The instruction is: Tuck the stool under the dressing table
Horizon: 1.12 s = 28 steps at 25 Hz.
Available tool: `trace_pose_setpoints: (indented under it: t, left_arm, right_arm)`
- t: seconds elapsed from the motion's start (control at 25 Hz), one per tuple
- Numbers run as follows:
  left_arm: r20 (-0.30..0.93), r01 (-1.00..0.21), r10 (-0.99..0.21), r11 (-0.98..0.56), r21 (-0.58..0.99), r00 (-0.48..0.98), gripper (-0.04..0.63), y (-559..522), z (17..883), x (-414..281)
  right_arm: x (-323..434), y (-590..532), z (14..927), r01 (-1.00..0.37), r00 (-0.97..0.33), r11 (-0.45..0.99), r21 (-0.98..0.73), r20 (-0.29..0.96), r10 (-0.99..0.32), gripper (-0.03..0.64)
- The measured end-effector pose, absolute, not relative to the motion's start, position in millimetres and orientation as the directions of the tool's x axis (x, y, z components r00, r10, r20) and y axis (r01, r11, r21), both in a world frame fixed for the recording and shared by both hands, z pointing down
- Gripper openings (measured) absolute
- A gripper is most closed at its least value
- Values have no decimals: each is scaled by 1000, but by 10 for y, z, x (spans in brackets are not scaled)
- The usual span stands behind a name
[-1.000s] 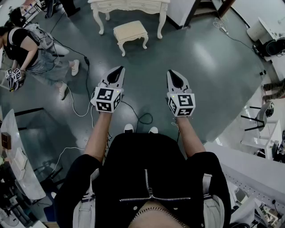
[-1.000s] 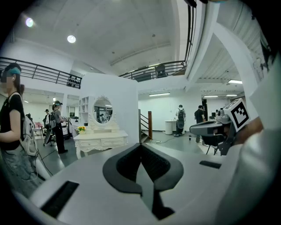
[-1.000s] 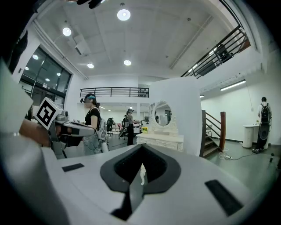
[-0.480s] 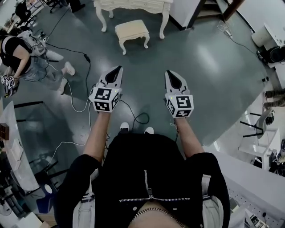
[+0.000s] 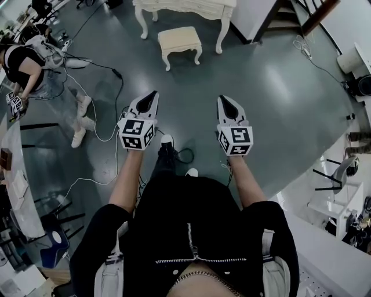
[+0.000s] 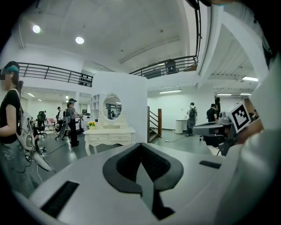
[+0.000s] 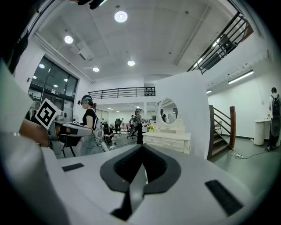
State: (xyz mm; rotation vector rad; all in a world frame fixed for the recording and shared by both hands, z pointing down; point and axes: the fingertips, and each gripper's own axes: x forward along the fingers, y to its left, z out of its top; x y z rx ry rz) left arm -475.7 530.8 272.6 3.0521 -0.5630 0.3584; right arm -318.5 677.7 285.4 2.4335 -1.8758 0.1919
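In the head view I saw a smooth grey-green floor (image 5: pixel 278 87) in a large open workroom, with cables (image 5: pixel 113 107) trailing across it and another person (image 5: pixel 29 61) bent over at the far left. A white dressing table (image 5: pixel 186 7) stood at the top edge. The cream stool (image 5: pixel 180 39) stood just in front of it, out in the open and not under it. The left gripper (image 5: pixel 152 94) and the right gripper (image 5: pixel 224 99) were held side by side at arm's length, both pointing toward the stool and both well apart from it. The stool lay ahead, closer to the left gripper's line.

In the left gripper view the jaws were pressed together with nothing between them. Past their tips the dressing table showed with its oval mirror (image 6: pixel 113 107) and a small bunch of flowers (image 6: pixel 91 124), set against a white partition wall (image 6: pixel 131 101) with a staircase (image 6: pixel 153 125) beside it. The gripper's own body hid the stool. A railed mezzanine ran overhead.

In the right gripper view the jaws were likewise closed and empty. The dressing table stood ahead, a little right of the tips, with the staircase farther right and people at workstations to the left. I could not make out the stool there either.
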Motion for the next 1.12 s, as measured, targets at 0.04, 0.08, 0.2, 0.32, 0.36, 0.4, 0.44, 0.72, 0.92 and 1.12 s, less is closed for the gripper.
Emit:
trace_pose_setpoints:
  t: [0.04, 0.08, 0.2, 0.32, 0.36, 0.4, 0.44, 0.72, 0.92, 1.12]
  left_arm:
    - [227, -353, -349, -935, -23, 909, 21, 5238, 2742, -4725]
    - [226, -352, -347, -936, -22, 910, 21, 5161, 2761, -4686]
    - [225, -341, -337, -940, -20, 914, 21, 4914, 2812, -4516]
    - [221, -319, -314, -948, -17, 923, 21, 4625, 2799, -4300]
    - [220, -310, -307, -950, -19, 926, 21, 4508, 2790, -4229]
    - [220, -301, -299, -953, -22, 929, 21, 4384, 2781, -4165]
    - [221, -292, -291, -956, -26, 931, 21, 4253, 2776, -4106]
    - [224, -248, -252, -968, -47, 941, 21, 3359, 2748, -3808]
    - [229, -237, -240, -971, -40, 943, 21, 2888, 2778, -3671]
    - [231, -225, -225, -974, -26, 947, 21, 2592, 2811, -3400]
  right_arm:
    - [-3164, 6709, 2868, -966, 251, -257, -27, 137, -958, 6]
    - [-3139, 6636, 2886, -966, 252, -258, -29, 138, -958, 6]
    - [-3024, 6418, 2933, -962, 261, -269, -37, 147, -954, 6]
    - [-2874, 6164, 2912, -958, 277, -285, -30, 159, -948, 6]
    - [-2816, 6052, 2895, -957, 282, -290, -26, 162, -946, 6]
    - [-2759, 5929, 2876, -955, 288, -295, -22, 164, -944, 6]
    - [-2704, 5796, 2855, -954, 294, -301, -19, 164, -942, 6]
    - [-2421, 4844, 2700, -950, 309, -312, 8, 157, -938, 6]
    - [-2293, 4417, 2667, -947, 320, -323, 11, 153, -935, 6]
    - [-2043, 4161, 2724, -942, 333, -337, 7, 171, -927, 6]
